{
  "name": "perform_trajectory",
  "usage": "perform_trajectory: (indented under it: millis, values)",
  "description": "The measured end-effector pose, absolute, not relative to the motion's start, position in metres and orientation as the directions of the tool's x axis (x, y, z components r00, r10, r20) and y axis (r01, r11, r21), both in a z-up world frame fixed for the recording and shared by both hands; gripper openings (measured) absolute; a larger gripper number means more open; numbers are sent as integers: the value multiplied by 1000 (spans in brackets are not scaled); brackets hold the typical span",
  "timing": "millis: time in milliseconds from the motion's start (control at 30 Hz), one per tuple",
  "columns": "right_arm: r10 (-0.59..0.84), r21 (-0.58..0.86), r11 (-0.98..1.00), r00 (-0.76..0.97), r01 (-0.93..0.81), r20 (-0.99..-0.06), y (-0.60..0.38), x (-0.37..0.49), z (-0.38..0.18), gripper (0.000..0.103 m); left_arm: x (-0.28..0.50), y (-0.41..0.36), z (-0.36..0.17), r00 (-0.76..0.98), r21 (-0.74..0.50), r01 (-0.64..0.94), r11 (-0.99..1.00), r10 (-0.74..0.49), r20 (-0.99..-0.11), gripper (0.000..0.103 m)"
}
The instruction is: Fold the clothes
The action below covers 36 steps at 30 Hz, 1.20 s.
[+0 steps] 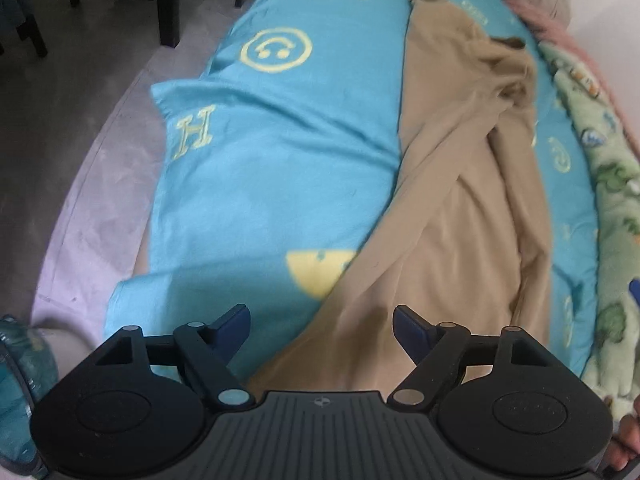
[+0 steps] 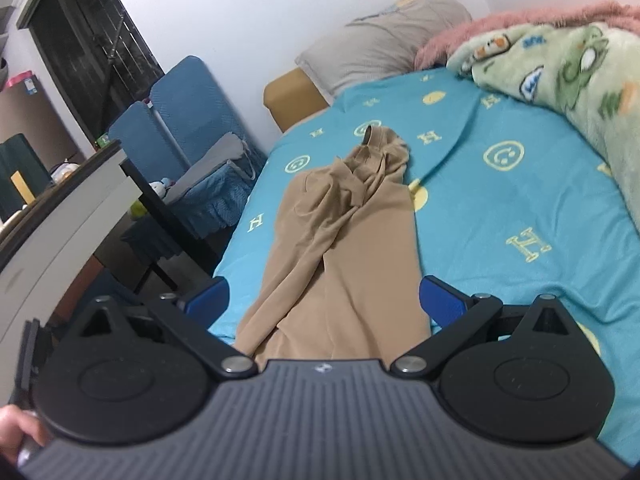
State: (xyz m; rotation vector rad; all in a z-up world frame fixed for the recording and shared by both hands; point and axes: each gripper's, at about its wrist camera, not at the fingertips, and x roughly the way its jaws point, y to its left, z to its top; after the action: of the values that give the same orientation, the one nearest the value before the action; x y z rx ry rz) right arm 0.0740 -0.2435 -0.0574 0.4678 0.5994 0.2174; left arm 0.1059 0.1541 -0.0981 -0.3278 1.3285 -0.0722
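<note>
A tan garment lies stretched lengthwise on the turquoise bed sheet, bunched and wrinkled at its far end. My left gripper hovers over the garment's near end, pointing steeply down, its blue pads apart with no cloth pinched between them. In the right wrist view the same tan garment runs away from me along the turquoise sheet. My right gripper stands wide open above the near end, the cloth showing below the gap and neither pad pressing it.
A green cartoon blanket and a pink fluffy one are heaped along the sheet's right side, a grey pillow at the head. Left of the bed stand blue chairs, a dark table and floor.
</note>
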Motion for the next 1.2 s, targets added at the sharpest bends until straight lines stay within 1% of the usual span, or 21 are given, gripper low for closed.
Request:
perform_trajectory:
  millis: [67,100,133,200,233,300,333,367,467,567,633,700,833,967,1067,1133,1167,1200]
  values:
    - [325,477,877,807,-62,-493,-244,74,-59,103,104,149,-101,230,-237,-115,965,-206,-951,71]
    - [322,473,879,808,-62,-494,-244,74,-59,103,104,143,-103,230,-208,-103,973,-180,-956,70]
    - [320,473,879,808,-58,-495,-245,73,-60,103,105,137,-106,221,-166,-89,982,-143,-965,67]
    - [316,477,878,806,-48,-500,-248,73,-62,103,105,124,-113,183,-74,-51,996,-64,-981,54]
    - [315,479,877,806,-45,-502,-249,73,-62,103,104,119,-112,174,-45,-21,999,-41,-984,43]
    - [314,479,877,805,-42,-504,-251,72,-62,103,101,108,-112,159,11,42,999,4,-987,32]
    - [313,478,878,805,-41,-505,-252,71,-62,103,100,102,-112,153,39,74,997,28,-988,16]
    - [312,477,878,804,-41,-505,-253,71,-62,103,98,97,-110,157,61,100,993,45,-987,3]
    - [313,481,876,806,-40,-503,-257,69,-61,103,88,85,-97,209,114,161,980,79,-975,2]
    - [275,482,876,822,-1,-499,-264,67,-60,103,68,64,-77,345,248,261,933,150,-926,2]
    - [198,457,888,850,55,-488,-269,62,-58,103,50,49,-61,437,306,324,895,146,-888,2]
    - [177,472,878,859,83,-481,-276,61,-58,103,32,36,-46,499,333,369,868,118,-859,2]
    - [186,514,849,840,124,-510,-287,65,-67,103,6,19,-26,510,273,437,857,14,-860,2]
    - [212,533,835,810,140,-546,-290,71,-75,103,-11,-1,-21,516,222,490,843,-75,-854,1]
    - [249,548,825,785,135,-568,-290,73,-82,103,-15,-14,-26,495,131,500,856,-159,-854,1]
    - [276,559,818,764,131,-584,-289,73,-87,103,-14,-22,-41,439,55,536,842,-223,-871,2]
    - [278,555,821,753,136,-596,-289,72,-90,103,-14,-22,-50,403,4,554,832,-265,-876,3]
    - [281,557,818,742,147,-608,-290,71,-93,103,-16,-20,-55,384,-35,562,827,-298,-874,7]
